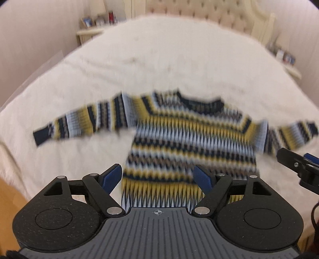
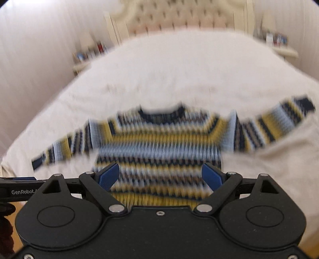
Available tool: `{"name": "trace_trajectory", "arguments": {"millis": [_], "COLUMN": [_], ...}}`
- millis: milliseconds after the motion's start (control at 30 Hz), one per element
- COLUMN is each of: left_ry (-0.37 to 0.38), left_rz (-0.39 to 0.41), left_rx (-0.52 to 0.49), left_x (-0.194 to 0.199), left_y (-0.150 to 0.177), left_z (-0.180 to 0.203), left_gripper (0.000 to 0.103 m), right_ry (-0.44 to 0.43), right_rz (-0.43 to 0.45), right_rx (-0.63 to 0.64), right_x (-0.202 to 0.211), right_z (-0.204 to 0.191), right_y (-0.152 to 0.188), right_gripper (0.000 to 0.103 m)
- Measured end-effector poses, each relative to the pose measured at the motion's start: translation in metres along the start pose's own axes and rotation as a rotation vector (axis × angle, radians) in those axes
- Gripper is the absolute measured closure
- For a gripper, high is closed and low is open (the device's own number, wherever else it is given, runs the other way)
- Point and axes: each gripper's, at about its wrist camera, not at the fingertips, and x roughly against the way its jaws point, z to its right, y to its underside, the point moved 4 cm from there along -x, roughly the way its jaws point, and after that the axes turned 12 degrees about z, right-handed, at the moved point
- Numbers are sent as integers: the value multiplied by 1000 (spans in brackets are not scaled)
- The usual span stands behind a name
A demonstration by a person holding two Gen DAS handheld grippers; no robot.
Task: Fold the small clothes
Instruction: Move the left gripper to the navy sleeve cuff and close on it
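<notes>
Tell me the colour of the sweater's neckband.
Dark navy neckband on the striped sweater; clearest in the left wrist view.

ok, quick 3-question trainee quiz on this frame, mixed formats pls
1. True or false: the striped sweater lies spread flat on the bed with both sleeves out to the sides.
2. Multiple choice: the left gripper is A) shut on the hem, B) open and holding nothing, C) shut on a sleeve.
3. Fill in: the sweater's neckline points toward the tufted ___.

Key: 1 true; 2 B; 3 headboard.
</notes>
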Motion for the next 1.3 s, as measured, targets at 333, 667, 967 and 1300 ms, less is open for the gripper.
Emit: {"name": "trace_trajectory", "arguments": {"millis": [333, 667, 967, 1300], "left_ry": [141, 91, -145, -211], "left_rz": [160, 94, 2, -14], "left_rx": [123, 240, 422, 503], "left_x": [-56, -136, -191, -232], "left_y": [-30, -27, 8, 20], "left_z": [-48, -140, -248, -304], "left_gripper": [25, 25, 25, 25], "right_ry": [16, 18, -6, 1], "right_rz": [253, 163, 58, -33], "right_rx": [88, 94, 94, 61], "right_x": [-40, -100, -129, -156], "right_z": [-44, -73, -97, -111], "right_y": [-31, -39, -34, -34], "right_gripper": [4, 5, 11, 16]}}
